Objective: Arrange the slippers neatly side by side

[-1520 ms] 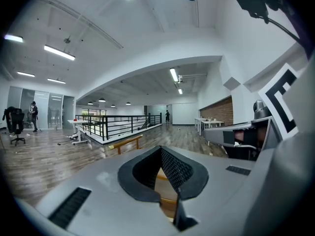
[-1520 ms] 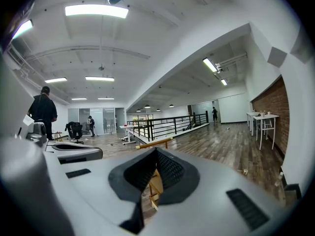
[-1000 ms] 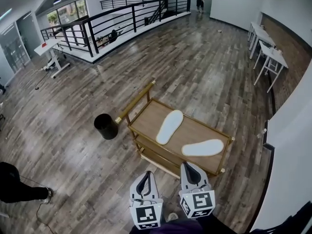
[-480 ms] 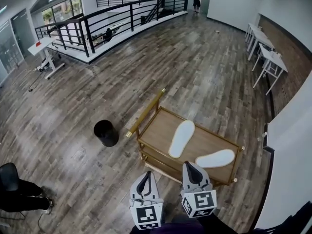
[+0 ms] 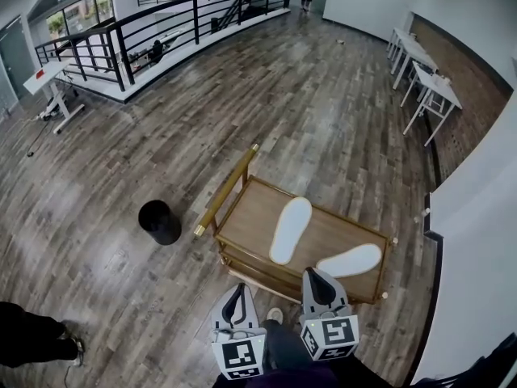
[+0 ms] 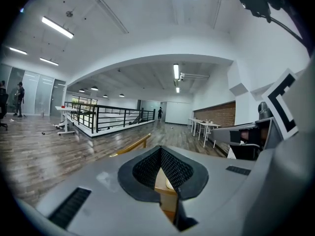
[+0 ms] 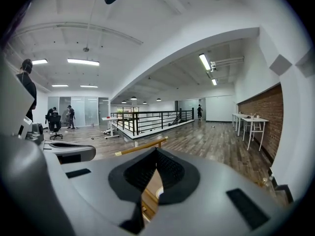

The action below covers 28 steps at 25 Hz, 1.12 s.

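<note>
Slippers, two, white, soles flat on the top of a wooden cart (image 5: 242,225).
- First slipper (image 5: 290,229): mid-top, lying lengthwise away from the person.
- Second slipper (image 5: 349,260): near the cart's right end, lying crosswise, apart from the first and at an angle to it.

Left tongs (image 5: 236,296): tips together, nothing between them, held short of the cart's near side.
Right tongs (image 5: 315,280): tips together, empty, seen against the cart's near edge, just short of the second slipper.

Surroundings: black bin (image 5: 159,221) on the plank floor left of the cart's handle; black railing (image 5: 161,23) beyond; white desks (image 5: 424,79) along the right wall.
</note>
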Each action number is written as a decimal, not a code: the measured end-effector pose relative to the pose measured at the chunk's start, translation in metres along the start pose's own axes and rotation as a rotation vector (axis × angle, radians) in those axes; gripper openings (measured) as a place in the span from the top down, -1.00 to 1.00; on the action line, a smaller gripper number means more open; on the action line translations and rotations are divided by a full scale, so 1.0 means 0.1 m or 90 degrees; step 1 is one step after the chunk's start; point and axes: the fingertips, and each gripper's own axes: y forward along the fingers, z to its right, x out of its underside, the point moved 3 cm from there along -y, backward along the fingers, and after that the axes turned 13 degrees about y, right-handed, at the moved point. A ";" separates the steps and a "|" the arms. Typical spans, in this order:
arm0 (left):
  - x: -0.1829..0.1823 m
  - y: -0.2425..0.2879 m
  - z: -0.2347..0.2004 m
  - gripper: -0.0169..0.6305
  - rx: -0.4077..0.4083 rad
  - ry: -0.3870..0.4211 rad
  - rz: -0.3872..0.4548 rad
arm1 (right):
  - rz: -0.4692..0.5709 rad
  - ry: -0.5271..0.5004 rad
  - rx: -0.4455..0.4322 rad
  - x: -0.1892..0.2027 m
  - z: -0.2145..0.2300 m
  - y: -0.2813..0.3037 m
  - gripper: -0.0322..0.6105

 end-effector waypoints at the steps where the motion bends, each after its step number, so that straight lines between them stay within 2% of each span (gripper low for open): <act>1: -0.02 0.05 -0.02 0.94 0.001 0.002 0.001 | 0.002 0.002 0.005 -0.02 0.03 0.04 0.90; 8: -0.28 0.56 -0.06 0.94 0.001 0.029 0.007 | 0.017 0.026 0.027 -0.26 0.40 0.33 0.90; 14: -0.45 1.01 0.15 0.94 0.030 0.041 0.014 | 0.035 0.048 0.059 -0.44 0.83 0.51 0.90; 18: -0.57 1.31 0.35 0.94 0.058 0.059 0.020 | 0.050 0.057 0.089 -0.54 1.15 0.53 0.90; 24: -0.71 1.66 0.78 0.94 0.118 0.083 0.038 | 0.071 0.078 0.170 -0.59 1.74 0.34 0.90; 28: -0.79 1.80 1.03 0.94 0.170 0.090 0.047 | 0.080 0.093 0.226 -0.58 1.98 0.18 0.90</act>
